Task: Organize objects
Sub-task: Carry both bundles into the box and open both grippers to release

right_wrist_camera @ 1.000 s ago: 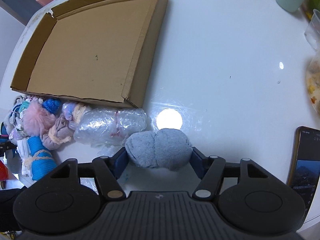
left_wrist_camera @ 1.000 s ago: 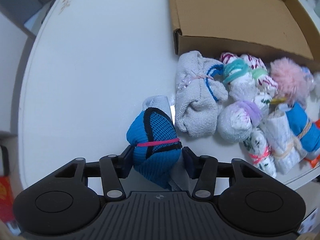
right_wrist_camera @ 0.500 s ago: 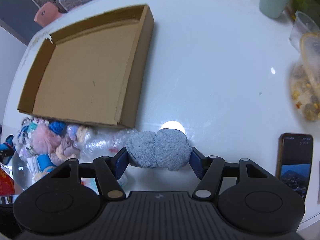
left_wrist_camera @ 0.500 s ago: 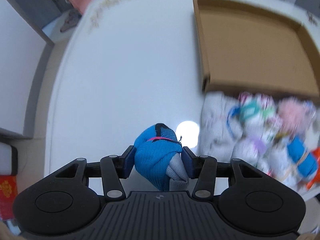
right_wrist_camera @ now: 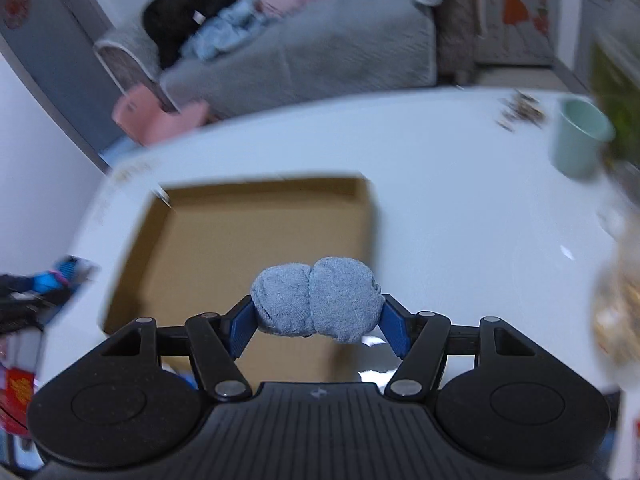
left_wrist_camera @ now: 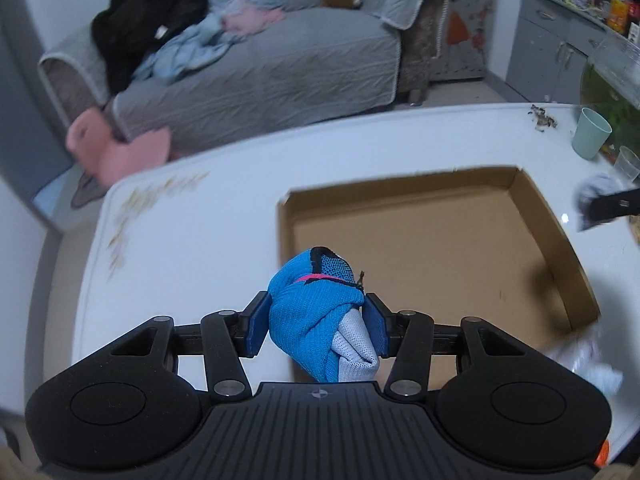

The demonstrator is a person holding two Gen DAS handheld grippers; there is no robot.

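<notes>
Left tongs (left_wrist_camera: 316,322) pinching blue sock bundle (left_wrist_camera: 312,316); right tongs (right_wrist_camera: 318,322) pinching grey sock bundle (right_wrist_camera: 316,300); both above cardboard box (left_wrist_camera: 420,240) on worktop (left_wrist_camera: 180,240).

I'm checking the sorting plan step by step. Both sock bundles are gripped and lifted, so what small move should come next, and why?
Probably carry both forward and lower them into the cardboard box. The left hand-held gripper is shut on the blue sock bundle over the box's near left edge, the right hand-held gripper on the grey sock bundle near its right wall, and the box looks empty.
</notes>
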